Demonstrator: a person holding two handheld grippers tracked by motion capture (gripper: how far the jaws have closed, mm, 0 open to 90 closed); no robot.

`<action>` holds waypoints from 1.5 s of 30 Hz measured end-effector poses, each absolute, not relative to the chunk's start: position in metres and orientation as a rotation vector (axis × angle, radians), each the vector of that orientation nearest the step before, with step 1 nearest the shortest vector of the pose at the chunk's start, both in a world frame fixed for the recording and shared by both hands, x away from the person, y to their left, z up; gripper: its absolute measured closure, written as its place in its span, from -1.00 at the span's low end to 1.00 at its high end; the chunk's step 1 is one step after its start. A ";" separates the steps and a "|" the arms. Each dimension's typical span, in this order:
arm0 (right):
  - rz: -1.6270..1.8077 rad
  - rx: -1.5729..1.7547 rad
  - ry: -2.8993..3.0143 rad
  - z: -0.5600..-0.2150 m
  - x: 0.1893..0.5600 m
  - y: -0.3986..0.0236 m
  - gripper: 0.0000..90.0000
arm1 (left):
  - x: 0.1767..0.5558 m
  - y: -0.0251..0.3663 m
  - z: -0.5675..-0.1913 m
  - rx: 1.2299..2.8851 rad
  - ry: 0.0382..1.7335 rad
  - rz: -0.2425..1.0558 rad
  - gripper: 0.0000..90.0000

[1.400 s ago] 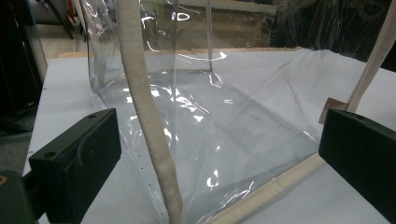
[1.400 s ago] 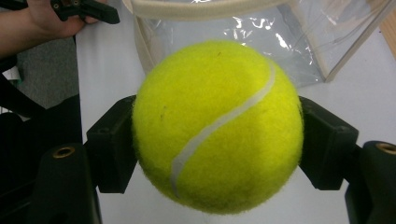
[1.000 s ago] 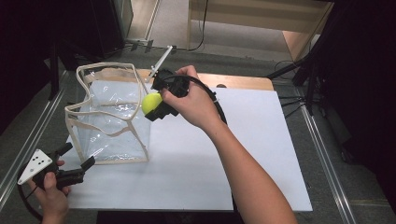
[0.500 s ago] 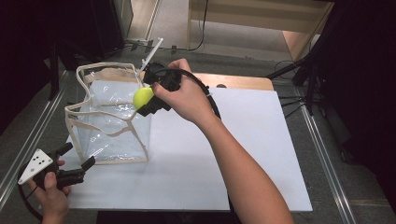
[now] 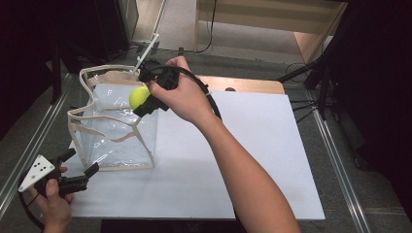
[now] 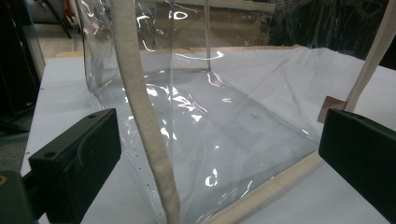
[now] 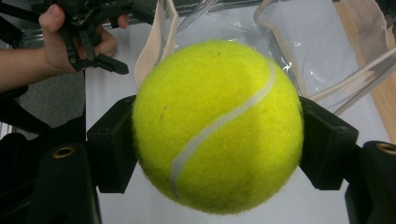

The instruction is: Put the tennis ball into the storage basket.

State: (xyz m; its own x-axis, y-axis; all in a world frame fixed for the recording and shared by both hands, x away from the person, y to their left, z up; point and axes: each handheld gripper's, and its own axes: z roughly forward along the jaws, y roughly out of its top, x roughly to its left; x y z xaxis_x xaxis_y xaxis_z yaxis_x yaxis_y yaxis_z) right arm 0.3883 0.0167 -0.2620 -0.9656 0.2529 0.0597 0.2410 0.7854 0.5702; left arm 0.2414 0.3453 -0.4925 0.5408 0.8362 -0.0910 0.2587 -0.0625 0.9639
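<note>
Above the clear bag [image 5: 116, 128], right tongs [image 5: 142, 103] clamping tennis ball [image 5: 139, 96]

The high view looks forward and down from above the person's side of the table [image 5: 272, 160]. Each gripper view rides close along its own jaws; all three share the bag [image 5: 116, 131] [image 6: 224, 121] [image 7: 299, 28].

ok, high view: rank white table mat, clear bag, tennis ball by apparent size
1. white table mat
2. clear bag
3. tennis ball, held above the bag in the right hand-held gripper, so slightly nearer the camera, yet smallest.
</note>
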 end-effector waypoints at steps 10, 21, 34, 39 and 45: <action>0.932 0.406 2.958 -0.265 0.395 0.031 -0.48 | 0.242 0.345 -0.492 1.612 0.949 0.614 -1.00; 0.923 0.409 2.966 -0.269 0.401 0.043 -0.48 | 0.242 0.344 -0.492 1.613 0.946 0.615 -1.00; 0.878 0.389 2.980 -0.280 0.405 0.055 -0.48 | 0.242 0.343 -0.493 1.619 0.941 0.612 -1.00; 0.836 0.385 2.987 -0.283 0.405 0.057 -0.48 | 0.242 0.344 -0.492 1.623 0.944 0.610 -1.00; 0.804 0.366 3.000 -0.285 0.405 0.059 -0.49 | 0.242 0.343 -0.492 1.623 0.944 0.610 -1.00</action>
